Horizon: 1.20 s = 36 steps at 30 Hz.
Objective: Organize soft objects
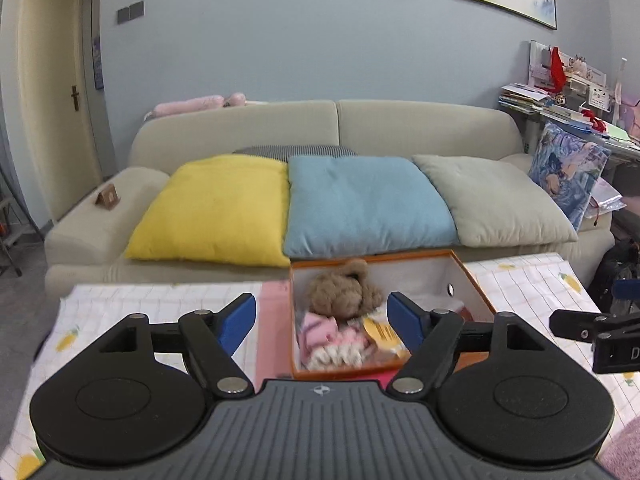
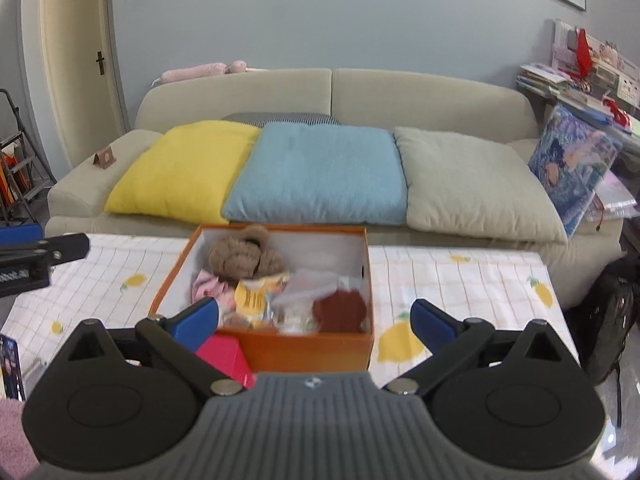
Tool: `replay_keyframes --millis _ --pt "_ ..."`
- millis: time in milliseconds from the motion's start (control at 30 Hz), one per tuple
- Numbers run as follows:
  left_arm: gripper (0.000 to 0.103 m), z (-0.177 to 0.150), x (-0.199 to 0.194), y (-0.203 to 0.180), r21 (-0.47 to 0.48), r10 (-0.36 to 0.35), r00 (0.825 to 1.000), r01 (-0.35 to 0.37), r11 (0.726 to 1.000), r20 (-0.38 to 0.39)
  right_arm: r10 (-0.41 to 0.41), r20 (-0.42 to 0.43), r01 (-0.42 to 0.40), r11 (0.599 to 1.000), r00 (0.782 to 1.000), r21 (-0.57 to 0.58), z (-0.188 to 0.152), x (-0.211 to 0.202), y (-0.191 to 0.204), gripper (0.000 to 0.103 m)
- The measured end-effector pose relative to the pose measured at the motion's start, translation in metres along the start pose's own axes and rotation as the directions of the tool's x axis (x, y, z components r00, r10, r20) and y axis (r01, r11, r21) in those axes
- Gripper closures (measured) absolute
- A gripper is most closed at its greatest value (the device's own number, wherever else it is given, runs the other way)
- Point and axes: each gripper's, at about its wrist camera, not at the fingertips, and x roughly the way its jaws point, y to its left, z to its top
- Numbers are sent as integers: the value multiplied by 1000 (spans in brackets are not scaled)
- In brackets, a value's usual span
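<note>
An orange box (image 1: 472, 276) (image 2: 304, 350) stands on the table with soft things in it: a brown plush bear (image 1: 344, 290) (image 2: 244, 256), a pink cloth (image 1: 320, 330) (image 2: 206, 286), a yellow packet (image 2: 254, 296), a clear bag (image 2: 308, 288) and a dark red item (image 2: 340, 310). My left gripper (image 1: 322, 320) is open and empty, above the box's near left part. My right gripper (image 2: 314, 316) is open and empty, above the box's near edge. Each gripper shows at the edge of the other's view.
The table (image 2: 460, 280) has a white lemon-print cloth. A pink box (image 2: 226, 354) lies by the orange box's near left corner. A beige sofa (image 1: 420, 128) behind holds yellow (image 1: 212, 208), blue (image 1: 360, 204), grey (image 1: 492, 200) and printed cushions. A pink fuzzy thing (image 1: 624, 452) is at the near right.
</note>
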Motion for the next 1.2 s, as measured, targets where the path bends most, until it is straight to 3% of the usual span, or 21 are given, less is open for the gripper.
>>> replay_keyframes --millis 400,667,1200 --pt "14 -58 23 -7 -7 -51 976 51 999 -213 -21 -99 25 999 995 42 -52 22 11 3" --pt "14 -63 29 -12 -6 -47 969 47 999 -241 -35 -153 47 996 988 76 -59 36 7 3" --pt "14 -62 31 -15 -2 -45 968 46 999 -248 -25 -179 44 994 983 99 -61 41 4 3"
